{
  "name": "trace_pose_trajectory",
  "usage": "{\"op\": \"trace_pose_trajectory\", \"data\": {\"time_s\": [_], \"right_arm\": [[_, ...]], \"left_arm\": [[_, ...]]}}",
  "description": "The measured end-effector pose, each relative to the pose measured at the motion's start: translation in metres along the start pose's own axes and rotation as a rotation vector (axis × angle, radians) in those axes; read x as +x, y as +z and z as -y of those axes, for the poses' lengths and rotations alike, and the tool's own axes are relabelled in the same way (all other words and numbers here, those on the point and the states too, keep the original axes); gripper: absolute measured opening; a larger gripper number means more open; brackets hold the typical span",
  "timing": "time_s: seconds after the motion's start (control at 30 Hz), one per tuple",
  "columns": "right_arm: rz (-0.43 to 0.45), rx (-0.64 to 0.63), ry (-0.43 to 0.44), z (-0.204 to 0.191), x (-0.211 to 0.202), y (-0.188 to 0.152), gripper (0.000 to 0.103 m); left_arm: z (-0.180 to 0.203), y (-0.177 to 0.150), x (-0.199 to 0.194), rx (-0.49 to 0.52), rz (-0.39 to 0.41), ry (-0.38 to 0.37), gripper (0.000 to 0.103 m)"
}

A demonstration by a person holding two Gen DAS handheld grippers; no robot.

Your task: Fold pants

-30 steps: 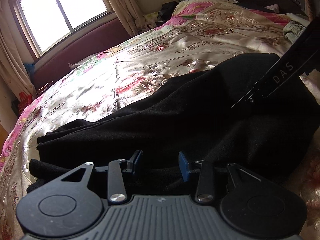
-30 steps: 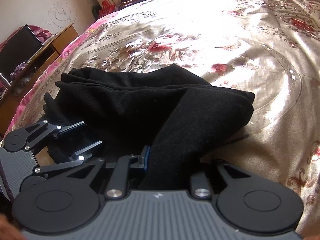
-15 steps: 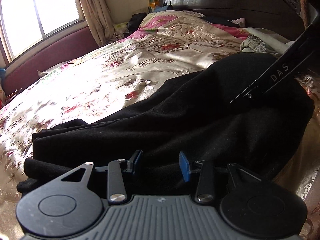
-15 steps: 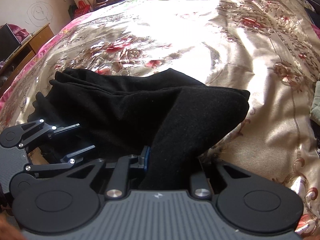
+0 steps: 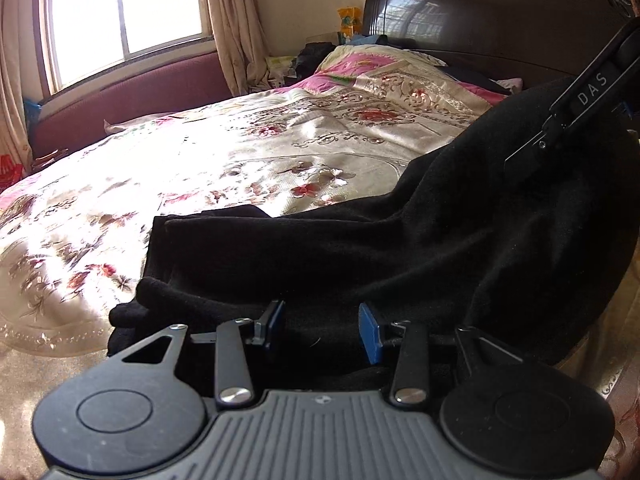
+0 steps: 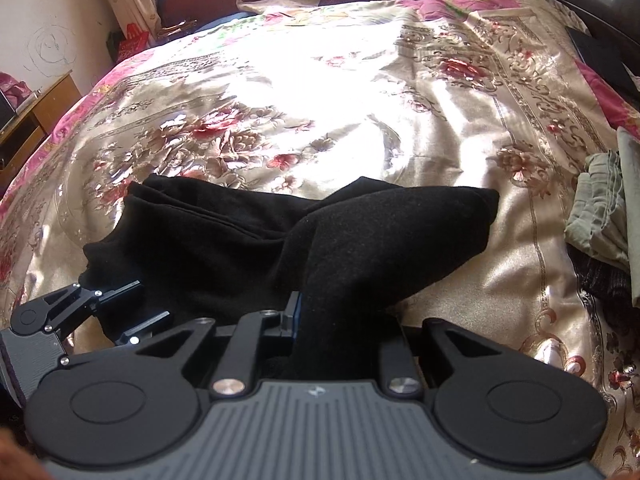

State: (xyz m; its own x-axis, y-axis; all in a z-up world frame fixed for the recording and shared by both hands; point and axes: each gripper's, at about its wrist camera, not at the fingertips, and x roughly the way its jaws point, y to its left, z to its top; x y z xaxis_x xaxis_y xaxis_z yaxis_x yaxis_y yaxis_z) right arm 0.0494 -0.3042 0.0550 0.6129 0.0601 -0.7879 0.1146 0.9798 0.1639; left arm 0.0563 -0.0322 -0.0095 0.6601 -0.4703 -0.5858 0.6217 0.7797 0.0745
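Bed (image 6: 400, 92) fills both views, covered by a shiny floral spread in cream and pink. Dark headboard (image 5: 500, 20) at far right of left-wrist view, window (image 5: 124, 12) with curtains far left, maroon bench (image 5: 132, 92) under it. Wooden cabinet (image 6: 36, 120) at far left of right-wrist view.

Pants (image 6: 248, 240), black, lie on the near part of the bed in a bunched pile, layered folds fanning to the left; one thick fold rises up off the spread to the right.

Grey-green clothes (image 6: 600, 208) are stacked at the right edge of the bed, well apart from the pants.

Right gripper (image 6: 338, 320) is closed on that raised fold of pants; cloth fills the gap, right finger hidden behind fabric, so the pinch is probable, not fully seen.

Left gripper (image 5: 322, 330) sits low at the near edge of the pants, blue pads (image 5: 370, 334) apart, black cloth lying between and under them but not pinched.
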Motion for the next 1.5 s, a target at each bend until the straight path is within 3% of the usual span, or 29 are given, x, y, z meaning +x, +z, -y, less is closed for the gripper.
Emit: {"op": "trace_pose_trajectory", "data": {"time_s": [0.27,0.37,0.43,0.57,0.63,0.73,0.83,0.9,0.97,1.03,1.07,1.2,1.3,1.4,1.5], "right_arm": [[0.02,-0.054,-0.009,-0.046,-0.019,0.028,0.017],[0.008,-0.059,-0.044,-0.043,-0.022,0.029,0.017],[0.003,-0.012,-0.053,-0.031,-0.024,0.027,0.017],[0.016,0.123,-0.002,-0.004,-0.029,0.02,0.016],[0.024,0.158,0.024,0.003,-0.027,0.017,0.016],[0.025,0.174,0.05,0.006,-0.019,0.014,0.016],[0.03,0.171,0.035,0.013,-0.015,0.012,0.016],[0.021,0.199,0.031,0.025,-0.011,0.009,0.017],[0.011,0.226,0.014,0.038,-0.006,0.005,0.02],[-0.01,0.261,0.015,0.052,0.0,-0.003,0.021],[-0.016,0.277,0.025,0.058,0.003,-0.008,0.021],[-0.014,0.339,0.049,0.074,0.012,-0.023,0.018],[-0.012,0.411,0.089,0.088,0.014,-0.028,0.017],[-0.004,0.466,0.137,0.097,0.01,-0.029,0.017],[0.006,0.495,0.176,0.096,0.005,-0.026,0.016]], "left_arm": [[-0.014,-0.002,0.001,-0.052,0.057,0.005,0.054],[-0.016,0.005,-0.005,-0.088,0.113,-0.047,0.054],[-0.011,0.013,-0.002,-0.069,0.133,-0.031,0.054],[0.008,0.02,0.041,0.005,0.034,0.005,0.054],[0.028,0.016,0.068,0.122,-0.066,0.014,0.054],[0.048,0.018,0.073,0.242,-0.07,0.024,0.053],[0.037,0.036,0.052,0.126,-0.002,-0.063,0.053],[0.038,0.045,0.051,0.117,0.015,-0.065,0.054],[0.049,0.049,0.072,0.188,-0.045,-0.066,0.054],[0.058,0.049,0.101,0.277,-0.103,0.02,0.055],[0.058,0.051,0.11,0.289,-0.114,0.027,0.055],[0.038,0.078,0.127,0.182,-0.15,0.003,0.057],[0.014,0.085,0.133,0.075,-0.173,0.041,0.059],[0.001,0.075,0.102,0.031,-0.085,0.061,0.058],[-0.001,0.051,0.058,0.1,0.009,0.109,0.059]]}}
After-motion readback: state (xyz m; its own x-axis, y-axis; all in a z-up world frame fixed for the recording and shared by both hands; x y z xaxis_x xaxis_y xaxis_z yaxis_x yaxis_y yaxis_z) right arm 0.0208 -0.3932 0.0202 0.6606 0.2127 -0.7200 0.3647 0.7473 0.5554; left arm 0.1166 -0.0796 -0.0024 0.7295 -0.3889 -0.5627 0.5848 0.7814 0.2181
